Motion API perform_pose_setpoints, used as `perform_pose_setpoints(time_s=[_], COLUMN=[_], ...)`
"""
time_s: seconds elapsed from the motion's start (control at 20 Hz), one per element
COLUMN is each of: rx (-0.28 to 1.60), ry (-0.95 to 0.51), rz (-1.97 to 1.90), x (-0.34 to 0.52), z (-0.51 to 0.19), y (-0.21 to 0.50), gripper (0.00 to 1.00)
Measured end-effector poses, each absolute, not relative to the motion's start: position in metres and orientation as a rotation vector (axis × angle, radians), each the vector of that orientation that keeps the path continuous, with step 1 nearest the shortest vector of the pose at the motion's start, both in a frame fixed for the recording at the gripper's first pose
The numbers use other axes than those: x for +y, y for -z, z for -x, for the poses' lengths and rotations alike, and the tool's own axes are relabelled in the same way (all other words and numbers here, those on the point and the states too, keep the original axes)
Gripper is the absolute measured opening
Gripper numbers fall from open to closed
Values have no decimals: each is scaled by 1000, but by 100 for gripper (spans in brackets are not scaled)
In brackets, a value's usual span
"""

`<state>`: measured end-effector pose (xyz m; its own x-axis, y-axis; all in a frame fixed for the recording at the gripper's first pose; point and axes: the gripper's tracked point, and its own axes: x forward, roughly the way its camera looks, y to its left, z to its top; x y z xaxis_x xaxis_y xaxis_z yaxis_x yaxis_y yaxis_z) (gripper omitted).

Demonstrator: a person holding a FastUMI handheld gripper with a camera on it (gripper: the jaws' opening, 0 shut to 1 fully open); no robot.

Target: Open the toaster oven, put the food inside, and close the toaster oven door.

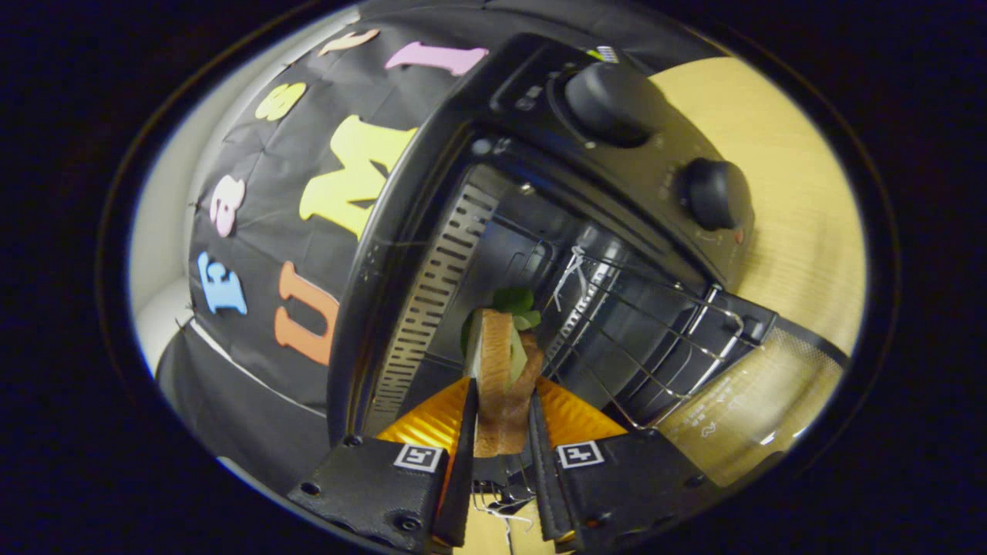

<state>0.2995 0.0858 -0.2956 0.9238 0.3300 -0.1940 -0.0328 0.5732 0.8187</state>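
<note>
Gripper view: a sandwich (500,378) is pinched by the tongs (501,432) before the open toaster oven (540,254); its wire rack (648,339) could be snagged, spilling the filling.

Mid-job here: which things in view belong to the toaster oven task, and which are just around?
Job:
- gripper, shut on sandwich
- toaster oven, open
- wire rack
- glass door, down

Just around:
- two knobs
- wooden table

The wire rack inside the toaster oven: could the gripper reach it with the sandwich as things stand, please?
Probably yes: the oven door hangs open, and the gripper, shut on the sandwich, is already at the opening with nothing between it and the wire rack.
</note>
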Motion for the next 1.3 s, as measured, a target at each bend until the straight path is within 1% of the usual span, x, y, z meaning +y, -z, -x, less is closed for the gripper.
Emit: perform_pose_setpoints(time_s=[0.05,0.2,0.45,0.55,0.65,0.7,0.95,1.15,1.3], rx=[368,385,382,394,474,469,561,571,527], ry=[-227,-222,-103,-110,-84,-84,-108,-99,-99], rz=[-888,-675,-81,4,88,95,161,145,117], x=[90,100,85,80,70,70,71,66,62], z=[-296,-294,-290,-287,-275,-274,-252,-230,-204], y=[296,298,315,317,334,332,341,339,337], gripper=[42,70,100,100,100,100,100,100,100])
